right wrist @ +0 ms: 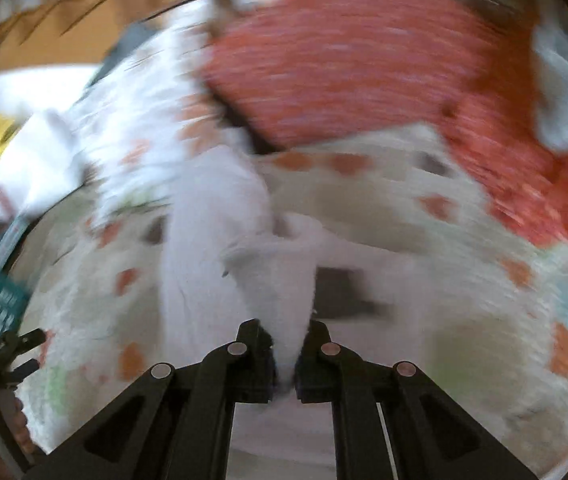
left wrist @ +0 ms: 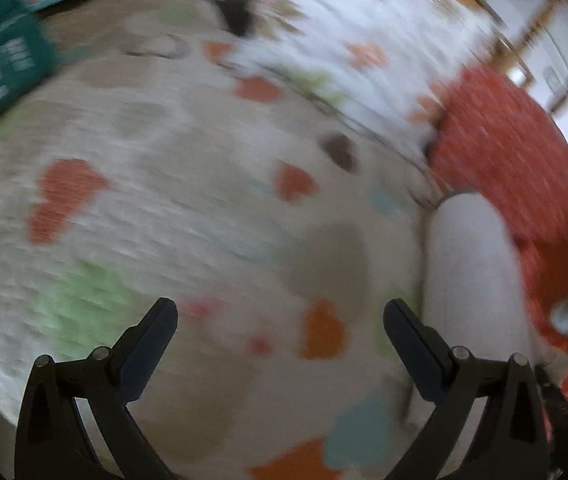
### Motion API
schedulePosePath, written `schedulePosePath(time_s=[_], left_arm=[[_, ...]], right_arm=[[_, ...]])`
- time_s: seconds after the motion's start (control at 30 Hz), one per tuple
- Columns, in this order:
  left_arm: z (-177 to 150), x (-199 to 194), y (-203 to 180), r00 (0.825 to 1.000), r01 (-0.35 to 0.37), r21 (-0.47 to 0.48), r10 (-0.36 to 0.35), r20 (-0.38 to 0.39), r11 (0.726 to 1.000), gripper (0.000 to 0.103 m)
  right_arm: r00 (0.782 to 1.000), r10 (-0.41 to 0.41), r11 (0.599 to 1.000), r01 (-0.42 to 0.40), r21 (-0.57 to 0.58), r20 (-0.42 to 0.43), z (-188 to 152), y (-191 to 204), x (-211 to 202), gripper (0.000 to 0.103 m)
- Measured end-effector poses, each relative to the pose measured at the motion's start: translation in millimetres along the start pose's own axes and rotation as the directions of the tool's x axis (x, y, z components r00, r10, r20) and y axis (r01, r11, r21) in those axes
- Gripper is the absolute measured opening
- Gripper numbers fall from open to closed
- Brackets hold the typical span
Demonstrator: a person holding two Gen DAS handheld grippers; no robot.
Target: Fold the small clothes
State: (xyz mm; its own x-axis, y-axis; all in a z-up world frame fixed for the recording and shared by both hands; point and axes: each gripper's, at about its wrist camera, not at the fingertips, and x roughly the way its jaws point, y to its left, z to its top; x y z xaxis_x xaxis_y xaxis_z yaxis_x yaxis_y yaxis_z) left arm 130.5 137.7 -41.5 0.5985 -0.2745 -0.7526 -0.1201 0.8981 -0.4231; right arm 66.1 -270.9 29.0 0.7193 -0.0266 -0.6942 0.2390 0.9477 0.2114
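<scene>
Right wrist view: my right gripper [right wrist: 286, 354] is clamped on a white garment [right wrist: 211, 216], its long axis running up and away from my fingertips. It's plain, soft and blurred, draped over the heart-print blanket [right wrist: 464, 320]. My left gripper [left wrist: 279, 312] hangs spread wide, holding nothing, the garment [left wrist: 472, 280] just beside its right finger.

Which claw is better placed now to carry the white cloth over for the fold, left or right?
Right, probably. The right claw is already shut on the white cloth, lifting one end. The left claw is open over the heart-patterned blanket, holding nothing.
</scene>
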Motion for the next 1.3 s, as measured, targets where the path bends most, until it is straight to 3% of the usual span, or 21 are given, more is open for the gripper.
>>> schedulePosePath(time_s=[0.1, 0.23, 0.33, 0.4, 0.47, 0.57, 0.67, 0.8, 0.93, 1.07, 1.17, 1.3], left_arm=[[-17.8, 27.0, -49.7, 0.996, 0.071, 0.094, -0.065, -0.061, 0.993, 0.102], [-45.3, 53.2, -103.5, 0.985, 0.141, 0.203, -0.117, -0.128, 0.969, 0.102], [-60.6, 63.0, -129.1, 0.975, 0.184, 0.243, -0.146, -0.164, 0.952, 0.102], [-66.6, 66.0, -140.5, 0.975, 0.185, 0.270, -0.143, -0.167, 0.945, 0.102], [-72.7, 66.2, -147.3, 0.980, 0.163, 0.303, -0.119, -0.158, 0.939, 0.102], [-78.8, 62.4, -151.8, 0.993, 0.091, 0.347, -0.059, -0.101, 0.933, 0.102], [-87.4, 45.9, -151.2, 1.000, -0.008, 0.370, 0.003, 0.014, 0.929, 0.102], [-107.2, 14.9, -146.8, 0.980, -0.130, 0.384, 0.060, 0.188, 0.914, 0.102], [-131.1, -13.1, -139.2, 0.957, -0.159, 0.393, 0.044, 0.286, 0.906, 0.103], [-144.7, -17.2, -128.2, 0.962, -0.116, 0.381, 0.008, 0.274, 0.917, 0.103], [-145.5, -3.0, -118.9, 0.981, -0.096, 0.366, 0.026, 0.190, 0.926, 0.103], [-146.0, 6.8, -112.5, 0.981, -0.142, 0.361, 0.083, 0.173, 0.922, 0.103]], right_arm=[[0.992, -0.037, 0.996, 0.046, 0.072, -0.122, -32.0, -52.0, 13.7, 0.006], [0.958, 0.046, 0.992, -0.011, 0.125, -0.282, -70.5, -76.9, 46.2, 0.007], [0.959, 0.037, 0.996, -0.013, 0.087, -0.280, -66.0, -76.7, 40.4, 0.012], [0.970, 0.027, 0.996, -0.005, 0.092, -0.240, -56.8, -83.5, 27.3, 0.032], [0.983, 0.003, 0.995, 0.016, 0.099, -0.184, -45.4, -91.3, 13.1, 0.047], [0.991, -0.021, 0.997, 0.031, 0.074, -0.134, -35.4, -91.0, 7.0, 0.048], [0.995, 0.003, 0.998, 0.004, 0.069, -0.104, -42.3, -85.7, 1.3, 0.051], [0.991, 0.024, 0.998, -0.018, 0.052, -0.129, -59.7, -75.0, 8.0, 0.051], [0.986, 0.046, 0.998, -0.040, 0.041, -0.159, -78.0, -66.3, 13.8, 0.051], [0.975, 0.097, 0.994, -0.103, -0.023, -0.200, -92.4, -44.0, 19.7, 0.051], [0.982, 0.102, 0.990, -0.116, -0.080, -0.157, -83.8, -24.7, 21.3, 0.051], [0.973, 0.104, 0.989, -0.124, -0.085, -0.206, -63.3, -11.0, 61.3, 0.051]])
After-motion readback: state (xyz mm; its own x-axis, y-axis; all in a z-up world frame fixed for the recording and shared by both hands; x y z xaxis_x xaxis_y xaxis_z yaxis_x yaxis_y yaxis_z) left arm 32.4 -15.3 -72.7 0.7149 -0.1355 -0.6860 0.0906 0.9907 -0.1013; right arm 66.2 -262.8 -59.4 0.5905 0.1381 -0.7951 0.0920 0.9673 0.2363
